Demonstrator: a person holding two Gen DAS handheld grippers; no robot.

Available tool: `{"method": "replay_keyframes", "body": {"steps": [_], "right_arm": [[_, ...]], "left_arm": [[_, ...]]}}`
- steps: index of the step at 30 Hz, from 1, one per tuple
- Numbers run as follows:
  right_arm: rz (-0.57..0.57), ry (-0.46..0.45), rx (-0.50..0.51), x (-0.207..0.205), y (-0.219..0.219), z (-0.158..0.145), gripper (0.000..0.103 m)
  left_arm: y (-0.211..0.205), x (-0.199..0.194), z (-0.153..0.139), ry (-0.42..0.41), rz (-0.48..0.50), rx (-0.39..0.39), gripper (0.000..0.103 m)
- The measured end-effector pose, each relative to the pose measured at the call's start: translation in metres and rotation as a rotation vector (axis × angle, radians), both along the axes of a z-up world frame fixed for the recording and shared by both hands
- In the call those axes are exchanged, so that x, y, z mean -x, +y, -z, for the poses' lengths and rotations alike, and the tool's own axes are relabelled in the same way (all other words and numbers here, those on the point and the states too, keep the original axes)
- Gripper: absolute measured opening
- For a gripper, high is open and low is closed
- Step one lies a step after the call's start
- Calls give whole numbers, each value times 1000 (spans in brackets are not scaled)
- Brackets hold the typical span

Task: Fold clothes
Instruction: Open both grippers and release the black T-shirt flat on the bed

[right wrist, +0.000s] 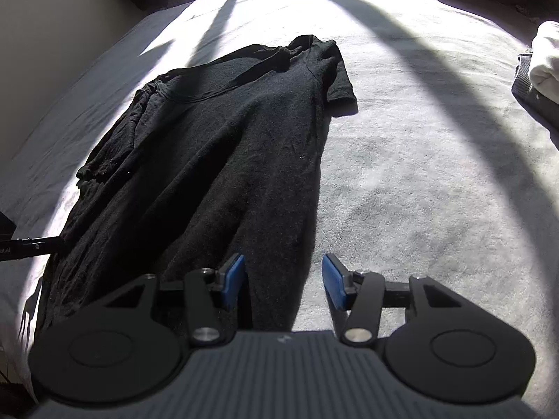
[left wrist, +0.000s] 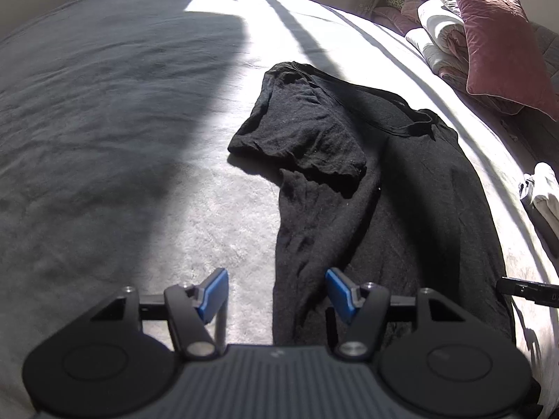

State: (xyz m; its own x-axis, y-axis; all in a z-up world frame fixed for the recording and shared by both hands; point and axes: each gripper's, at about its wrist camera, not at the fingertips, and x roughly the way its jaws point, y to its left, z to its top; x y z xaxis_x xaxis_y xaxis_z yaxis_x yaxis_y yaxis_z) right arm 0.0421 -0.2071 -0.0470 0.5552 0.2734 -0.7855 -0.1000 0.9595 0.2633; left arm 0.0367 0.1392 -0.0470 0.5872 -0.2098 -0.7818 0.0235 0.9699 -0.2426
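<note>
Your left gripper [left wrist: 276,293] hangs low over the bed [left wrist: 104,139] with its blue pads [left wrist: 213,293] spread wide and nothing between them; one pad sits over the pale cover, the other over the lower left edge of the black T-shirt [left wrist: 384,192]. That shirt lies spread lengthwise on the sunlit part of the cover, hem toward you, collar at the far end, and its left sleeve is folded inward across the chest. Past the shirt's far right, a pink pillow [left wrist: 496,42] leans on a pile of white bedding [left wrist: 436,31], and a small heap of light clothes [left wrist: 545,192] lies near the right edge. Your right gripper [right wrist: 283,281] is likewise spread wide and empty, held just above the shirt's lower right edge, one pad [right wrist: 234,279] over black fabric and the other over bare cover. In that view the right sleeve [right wrist: 340,83] lies flat, pointing outward
</note>
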Motion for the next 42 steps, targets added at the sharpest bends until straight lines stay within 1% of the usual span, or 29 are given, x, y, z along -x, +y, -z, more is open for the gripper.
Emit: {"method": "replay_keyframes", "body": {"steps": [2, 4, 5, 7, 8, 11, 14, 15, 17, 19, 20, 21, 22, 23, 24, 25, 27, 30, 33, 38, 39, 42], "right_arm": [[-30, -3, -4, 4, 3, -1, 47], [-56, -5, 7, 7, 6, -1, 46], [-66, -7, 21, 8, 8, -1, 46], [-74, -6, 33, 7, 10, -2, 46], [-75, -8, 32, 5, 11, -2, 46], [-74, -18, 17, 0, 12, -4, 46], [-83, -36, 24, -10, 15, -3, 46], [-93, -46, 34, -13, 16, -4, 46], [-118, -86, 59, -22, 20, -5, 46], [-110, -102, 52, -29, 18, -4, 46], [-104, -106, 45, -33, 17, -4, 46], [-101, -109, 39, -36, 16, -3, 46], [-101, -111, 34, -38, 15, -2, 46], [-100, -113, 28, -40, 14, 0, 46], [-100, -115, 22, -42, 12, 1, 46], [-103, -118, 17, -43, 11, 2, 47], [-111, -123, 4, -43, 8, 3, 46], [-110, -137, -12, -43, 4, 2, 46], [-102, -147, -8, -43, 3, 0, 46], [-89, -150, -17, -45, 2, -1, 46], [-88, -150, -16, -45, 2, -1, 46], [-89, -156, -16, -44, 3, -4, 46]], "left_arm": [[2, 0, 1, -27, 12, 3, 59], [6, -5, 1, -54, 3, 21, 59], [8, -9, 3, -65, -11, 40, 59], [11, -19, 6, -82, -50, 88, 66], [13, -25, 8, -93, -72, 112, 67], [12, -44, 9, -106, -126, 134, 68], [10, -60, 11, -121, -163, 147, 68], [10, -65, 12, -124, -176, 151, 68], [11, -72, 13, -136, -210, 162, 65], [12, -79, 14, -143, -244, 165, 55], [12, -81, 15, -148, -255, 163, 51], [13, -83, 15, -153, -266, 162, 44], [15, -86, 16, -150, -270, 165, 33], [18, -88, 17, -147, -274, 168, 27], [20, -90, 17, -143, -278, 172, 15], [24, -93, 18, -127, -285, 182, 5], [31, -97, 18, -101, -295, 203, 3], [39, -99, 12, -115, -334, 179, 3], [49, -98, 7, -134, -395, 89, 3], [78, -96, 0, -172, -503, -49, 3], [83, -95, 0, -174, -523, -59, 4], [96, -93, -2, -154, -572, -54, 5]]}}
